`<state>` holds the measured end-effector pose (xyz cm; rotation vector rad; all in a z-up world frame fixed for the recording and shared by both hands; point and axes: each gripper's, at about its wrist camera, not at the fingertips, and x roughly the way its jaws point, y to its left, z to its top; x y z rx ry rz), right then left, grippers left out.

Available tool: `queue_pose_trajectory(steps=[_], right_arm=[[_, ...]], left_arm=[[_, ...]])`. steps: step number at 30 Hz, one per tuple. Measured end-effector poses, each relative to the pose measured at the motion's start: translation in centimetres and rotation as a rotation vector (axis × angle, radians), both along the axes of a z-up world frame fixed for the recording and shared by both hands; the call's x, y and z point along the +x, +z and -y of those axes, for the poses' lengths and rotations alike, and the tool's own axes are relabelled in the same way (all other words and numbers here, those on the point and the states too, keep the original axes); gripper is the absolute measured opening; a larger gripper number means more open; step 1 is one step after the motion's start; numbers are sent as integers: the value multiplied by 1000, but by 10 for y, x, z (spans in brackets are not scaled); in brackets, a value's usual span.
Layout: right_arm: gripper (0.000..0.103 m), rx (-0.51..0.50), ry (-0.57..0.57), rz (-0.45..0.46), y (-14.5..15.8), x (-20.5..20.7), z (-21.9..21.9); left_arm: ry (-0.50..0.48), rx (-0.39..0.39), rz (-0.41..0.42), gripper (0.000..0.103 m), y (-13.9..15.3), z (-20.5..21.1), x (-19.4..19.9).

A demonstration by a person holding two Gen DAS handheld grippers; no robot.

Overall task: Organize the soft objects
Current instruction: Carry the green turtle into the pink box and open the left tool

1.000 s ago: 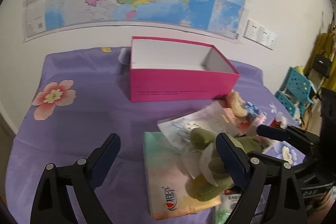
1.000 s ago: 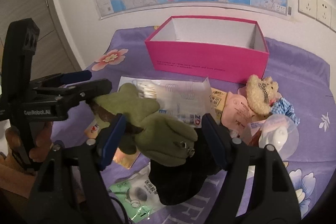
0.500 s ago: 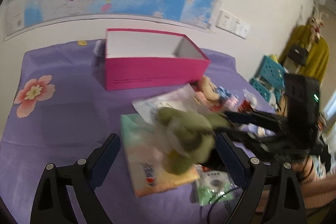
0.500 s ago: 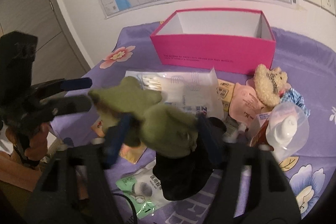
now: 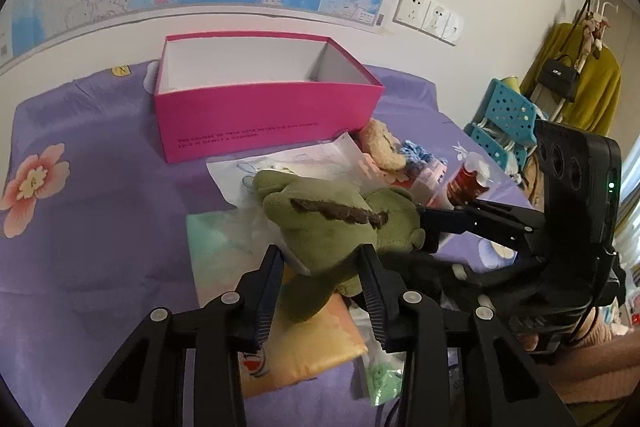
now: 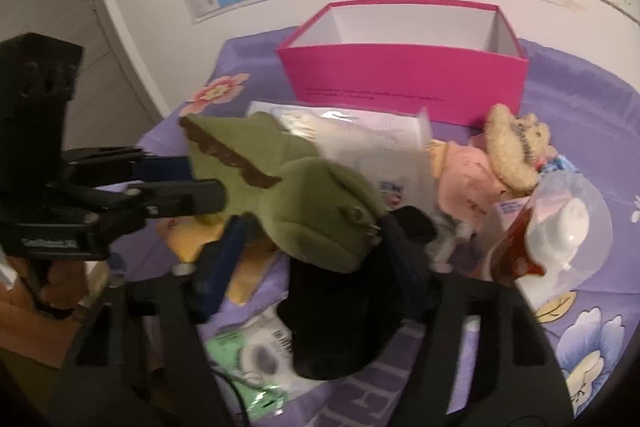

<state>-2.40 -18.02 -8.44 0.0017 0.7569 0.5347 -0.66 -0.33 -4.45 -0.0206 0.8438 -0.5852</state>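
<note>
A green plush crocodile (image 5: 332, 223) with a brown back ridge hangs above the purple cloth, held at both ends. My left gripper (image 5: 320, 291) is shut on its tail end. My right gripper (image 6: 312, 247) is shut on its head end (image 6: 320, 211), with a black soft item (image 6: 340, 311) hanging below. The right gripper also shows in the left wrist view (image 5: 452, 223); the left gripper shows in the right wrist view (image 6: 176, 183). An open pink box (image 5: 264, 131) stands empty at the back of the table, and shows in the right wrist view (image 6: 404, 83).
A small tan teddy bear (image 6: 516, 151), a pink packet (image 6: 464, 183), a clear-capped bottle (image 6: 560, 235), white plastic packs (image 6: 368, 139) and a tissue pack (image 5: 304, 339) lie in front of the box. A wall map hangs behind. A blue stool (image 5: 504, 123) stands at the right.
My left gripper has closed from wide open onto the crocodile's tail end. The crocodile has been lifted and stretched between both grippers.
</note>
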Motion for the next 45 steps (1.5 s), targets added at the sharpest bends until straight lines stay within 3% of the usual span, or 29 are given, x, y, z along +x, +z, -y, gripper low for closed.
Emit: queue_pose_trajectory(steps=[2,6,12,16,30,37,45], right_arm=[[54,40,4,-14,1,3,6],[52,-6,-10,34,10,-2,3],[51,-2,-4,71,40,0,8],[44,-3,21,112,62,2,7],[40,-49,42,181,108,58,-1],[40,-88,48,163,117,113,-8],[40,-172,54,53,98,183,-28]], left_arm=[[-5,-5,5,38,3,1,0],[-12,2,29,38,9,5,1],[-21,-48,67,38,35,-3,10],[-5,-66,83,38,52,-7,26],[37,-81,173,38,93,-4,84],[81,-83,155,39,91,-8,134],[124,-59,43,39,53,-6,193]])
